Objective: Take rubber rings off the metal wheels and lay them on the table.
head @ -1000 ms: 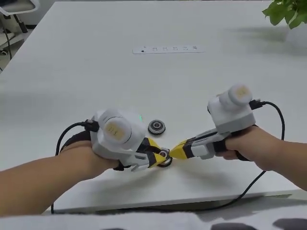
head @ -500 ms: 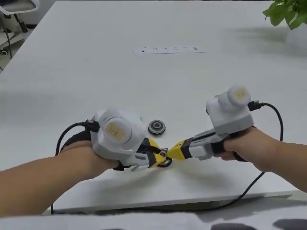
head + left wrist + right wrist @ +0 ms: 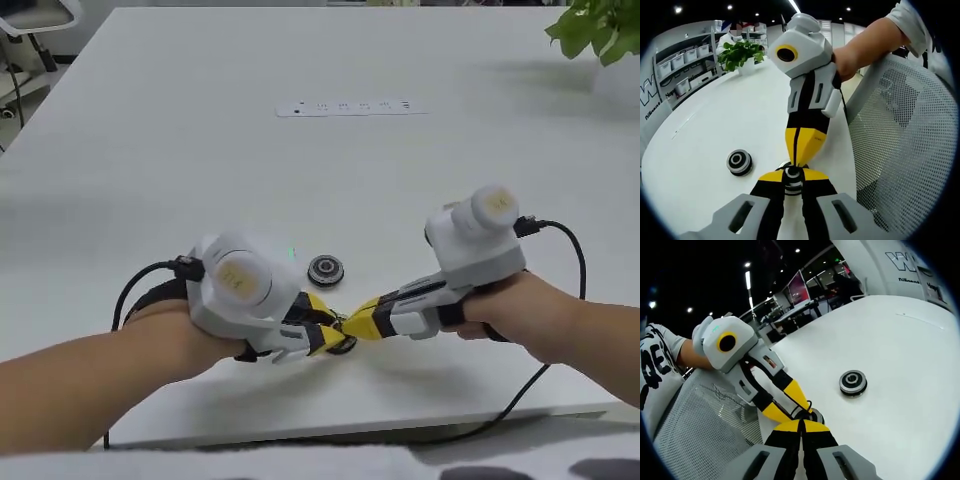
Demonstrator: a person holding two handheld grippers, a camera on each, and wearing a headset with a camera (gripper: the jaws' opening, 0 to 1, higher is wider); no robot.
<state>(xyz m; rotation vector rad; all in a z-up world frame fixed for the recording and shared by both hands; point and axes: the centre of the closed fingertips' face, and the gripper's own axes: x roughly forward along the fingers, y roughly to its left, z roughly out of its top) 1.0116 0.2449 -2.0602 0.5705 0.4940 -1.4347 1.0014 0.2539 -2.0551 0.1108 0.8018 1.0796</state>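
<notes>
Left tongs (image 3: pixel 793 175) clamp the small silver metal wheel (image 3: pixel 793 184); right tongs (image 3: pixel 801 421) pinch its black rubber ring (image 3: pixel 346 346). Looks soft and stretchy, so grab the rim.

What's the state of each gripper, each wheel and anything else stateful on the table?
left gripper: shut on held wheel.
held wheel: clamped between the left jaws.
right gripper: shut, tips at the held wheel's rim; can't tell if it pinches a ring.
spare wheel: lying flat on the table, free of both grippers, dark outer band apparently on.
power strip: lying flat at the far side.
</notes>
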